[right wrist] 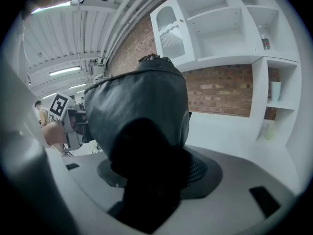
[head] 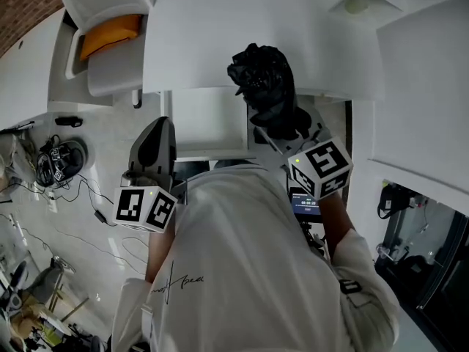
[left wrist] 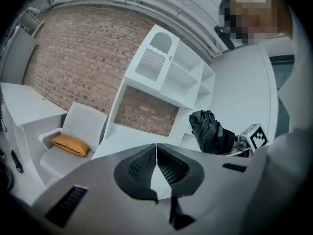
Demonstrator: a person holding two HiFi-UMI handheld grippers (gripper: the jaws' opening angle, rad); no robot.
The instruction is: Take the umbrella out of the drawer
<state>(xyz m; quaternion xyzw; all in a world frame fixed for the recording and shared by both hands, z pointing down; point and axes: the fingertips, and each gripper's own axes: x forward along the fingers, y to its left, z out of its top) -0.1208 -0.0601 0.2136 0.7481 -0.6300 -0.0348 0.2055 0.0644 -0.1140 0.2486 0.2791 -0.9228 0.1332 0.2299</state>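
The black folded umbrella is up in the right gripper, whose fingers clamp its lower end. It stands nearly upright with the canopy bunched above, over the far white desk. The left gripper hangs to the left, fingers pressed together with nothing between them. The umbrella looks light, with soft, slick fabric round a stiff core, so the firm shaft or handle is the safer hold. A scrawled mark on the person's shirt is unreadable

Backed by brick wall at 10 o'clock; fitted with white shelving at 12; furnished with cushioned white chair at 8.
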